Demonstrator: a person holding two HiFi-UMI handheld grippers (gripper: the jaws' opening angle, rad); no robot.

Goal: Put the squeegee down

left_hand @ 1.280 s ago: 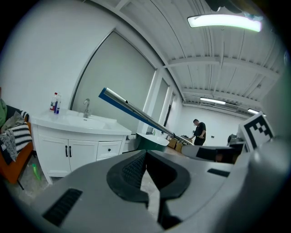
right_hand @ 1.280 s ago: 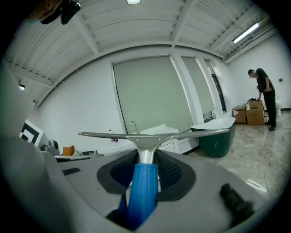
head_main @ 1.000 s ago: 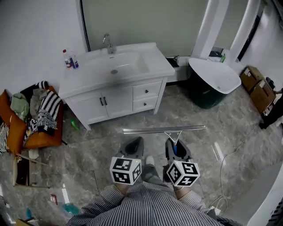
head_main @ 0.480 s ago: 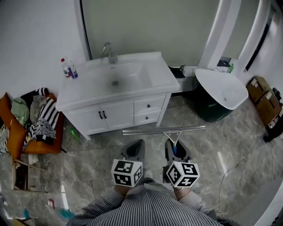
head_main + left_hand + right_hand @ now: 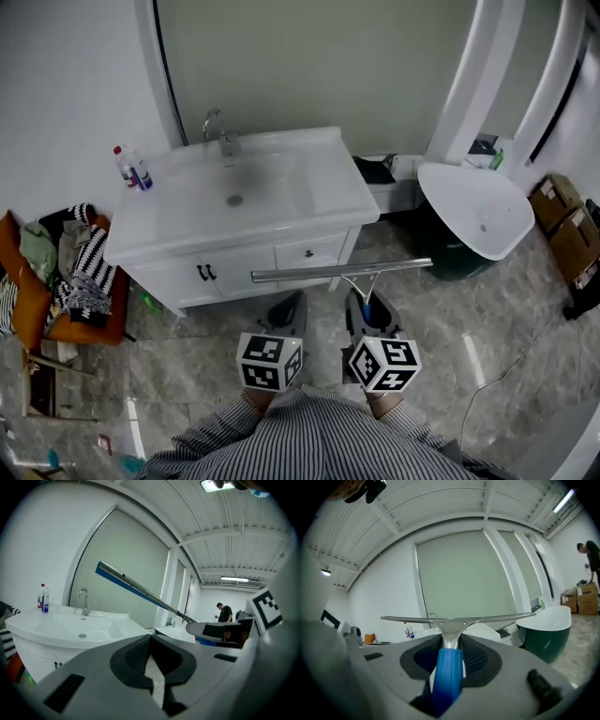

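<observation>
I had not yet put the squeegee [image 5: 337, 272] down: my right tool [image 5: 367, 305] clamped its blue handle, the blade in the air off the counter's [image 5: 328, 202] front edge, my left tool [image 5: 289, 307] closed and empty.

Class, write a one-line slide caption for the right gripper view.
Right gripper shut on the squeegee by its blue handle, blade held level, green-sided tub at right.

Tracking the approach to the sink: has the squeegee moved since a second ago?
Yes. The squeegee, held in the right claw, has moved toward the vanity cabinet: its blade now overlaps the cabinet front, where floor showed before.
</observation>
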